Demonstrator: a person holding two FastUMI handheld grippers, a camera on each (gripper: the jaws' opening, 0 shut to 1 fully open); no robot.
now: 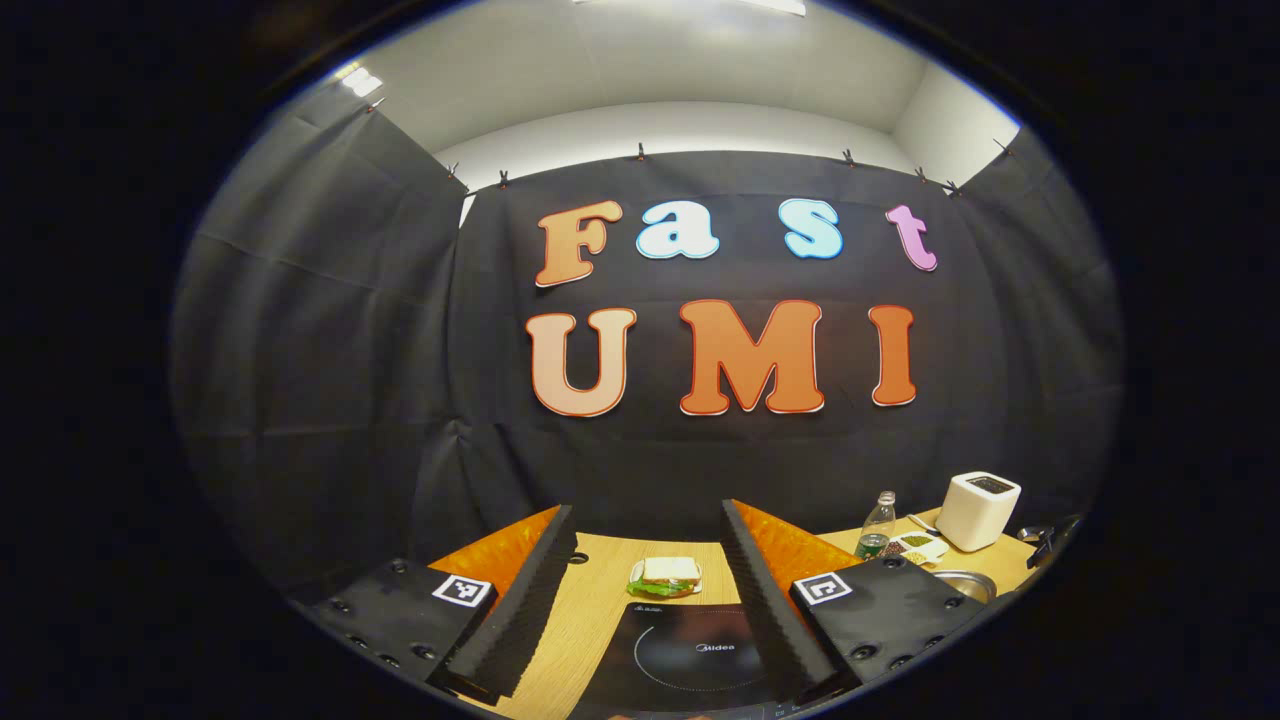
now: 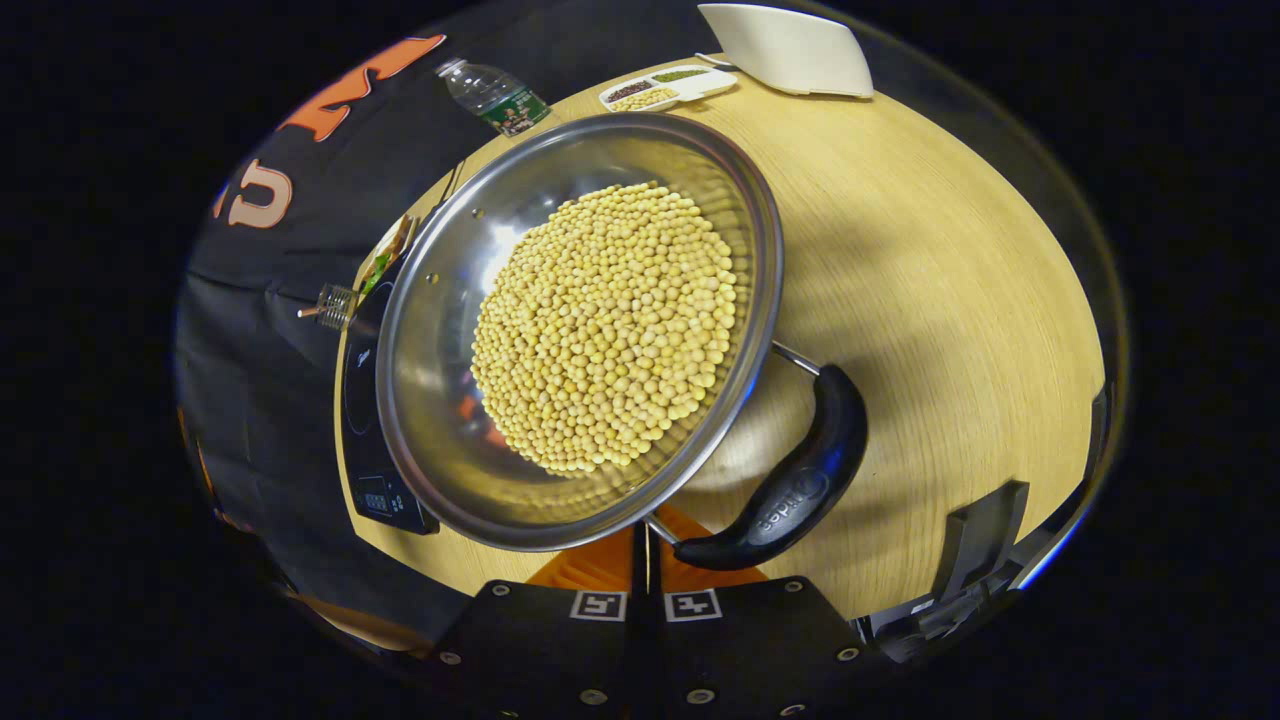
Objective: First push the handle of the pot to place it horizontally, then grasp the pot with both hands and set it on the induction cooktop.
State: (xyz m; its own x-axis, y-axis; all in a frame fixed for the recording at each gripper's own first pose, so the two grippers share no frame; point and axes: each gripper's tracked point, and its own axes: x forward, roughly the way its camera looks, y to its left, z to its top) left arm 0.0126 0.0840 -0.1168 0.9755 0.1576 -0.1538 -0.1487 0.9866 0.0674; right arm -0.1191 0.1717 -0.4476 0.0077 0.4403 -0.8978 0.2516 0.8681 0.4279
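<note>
Pot [image 2: 585,330], heaped with yellow beans [image 2: 610,325], sits on the wooden table [image 2: 930,270] just beside the induction cooktop [image 2: 365,420], its black handle [image 2: 790,480] near the right gripper [image 2: 647,565]; that one's fingers look pressed together, seemingly at the rim, though what they pinch I can't tell. The left gripper [image 1: 648,590] hangs spread wide over the cooktop, empty; I'd bring it to the far rim for a level lift, lest beans spill.

A sandwich on a plate [image 1: 665,577], a plastic water bottle [image 1: 877,524], a divided dish of beans [image 1: 915,546] and a white toaster [image 1: 978,510] sit on a wooden table [image 2: 930,270].
</note>
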